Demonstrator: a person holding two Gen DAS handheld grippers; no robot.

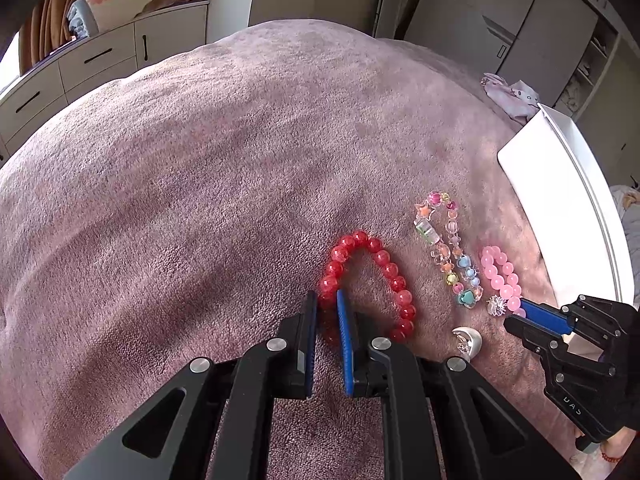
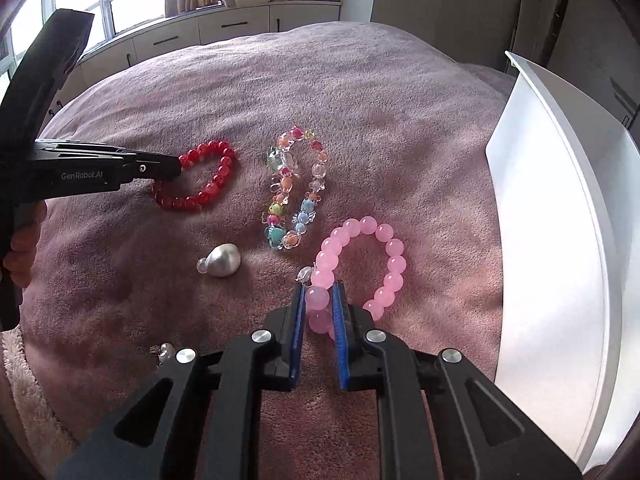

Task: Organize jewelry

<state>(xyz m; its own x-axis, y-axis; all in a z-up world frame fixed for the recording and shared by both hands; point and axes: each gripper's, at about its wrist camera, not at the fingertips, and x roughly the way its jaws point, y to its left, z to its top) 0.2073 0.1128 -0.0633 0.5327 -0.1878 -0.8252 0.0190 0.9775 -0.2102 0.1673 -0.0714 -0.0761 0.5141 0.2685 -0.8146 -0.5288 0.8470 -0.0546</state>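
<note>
The jewelry is laid out on a bed covered with a mauve plush blanket (image 1: 200,200). A red bead bracelet (image 1: 372,280) is seen lying flat on the blanket, and its near-left stretch is clamped between the blue pads of the left gripper (image 1: 327,300), which is closed on the beads. In the right wrist view the same left gripper (image 2: 176,166) is seen reaching in from the left edge onto the red bead bracelet (image 2: 208,176).

A pink bead bracelet (image 2: 360,264) lies nearest the right side, and two of its beads are pinched between the pads of the right gripper (image 2: 319,300), which is closed on them. Between the two bracelets a multicoloured charm bracelet (image 2: 294,188) is stretched out lengthwise, apart from both. A pearly silver piece (image 2: 222,260) lies alone on the blanket, nearer than the charm bracelet and between the two grippers; another small pearly piece (image 2: 164,352) is partly seen by the right gripper's frame.

A white tray (image 2: 560,240) borders the jewelry on the right, its raised rim close beside the pink bracelet. To the left and beyond the red bracelet a broad stretch of bare blanket is left open, up to the bed's far edge, behind which drawers (image 1: 80,64) are seen.
</note>
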